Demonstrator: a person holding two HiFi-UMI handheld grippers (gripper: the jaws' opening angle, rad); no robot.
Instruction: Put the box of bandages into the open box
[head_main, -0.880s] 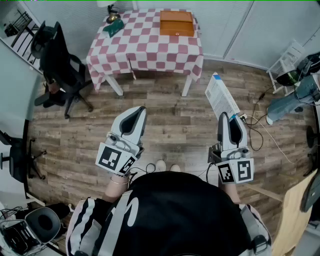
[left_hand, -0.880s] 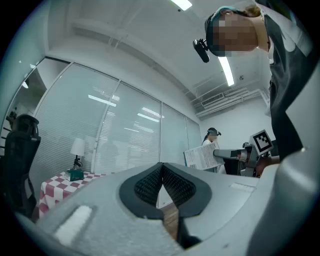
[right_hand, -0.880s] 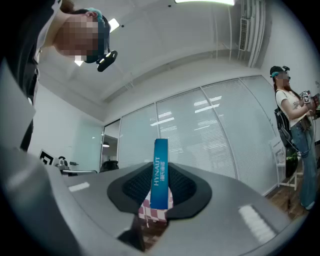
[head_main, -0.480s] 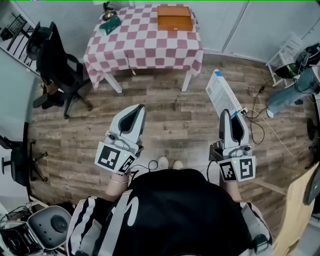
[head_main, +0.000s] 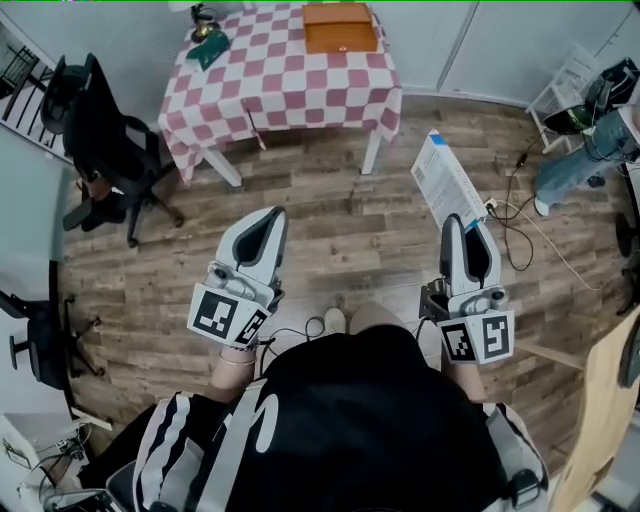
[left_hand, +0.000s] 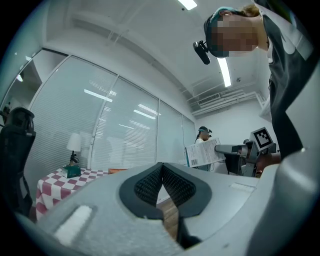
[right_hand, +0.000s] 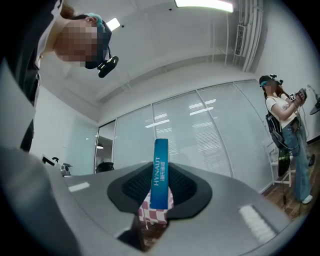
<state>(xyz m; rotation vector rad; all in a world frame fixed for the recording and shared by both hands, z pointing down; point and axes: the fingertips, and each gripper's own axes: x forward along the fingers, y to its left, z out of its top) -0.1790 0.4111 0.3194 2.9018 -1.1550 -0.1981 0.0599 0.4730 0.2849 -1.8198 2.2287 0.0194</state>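
A flat white and blue box of bandages (head_main: 446, 181) stands on edge, tilted, in my right gripper (head_main: 461, 226), whose jaws are shut on its near end. In the right gripper view the box's blue edge (right_hand: 160, 162) sits between the pads of that gripper (right_hand: 160, 176). The open orange box (head_main: 340, 27) rests at the back of a table with a red and white checked cloth (head_main: 290, 95), far ahead of both grippers. My left gripper (head_main: 268, 222) hovers over the wood floor, its pads together and holding nothing (left_hand: 161, 169). The left gripper view also shows the box of bandages (left_hand: 202, 152).
A black office chair (head_main: 98, 135) stands left of the table, another (head_main: 38, 335) at the left edge. A green object and a lamp (head_main: 207, 42) sit on the table's left corner. Cables (head_main: 520, 235) lie on the floor at the right, near a person in jeans (head_main: 585, 160).
The table and orange box have shifted up and slightly left in the head view. Both grippers keep the same pose, the right one still holding the bandage box.
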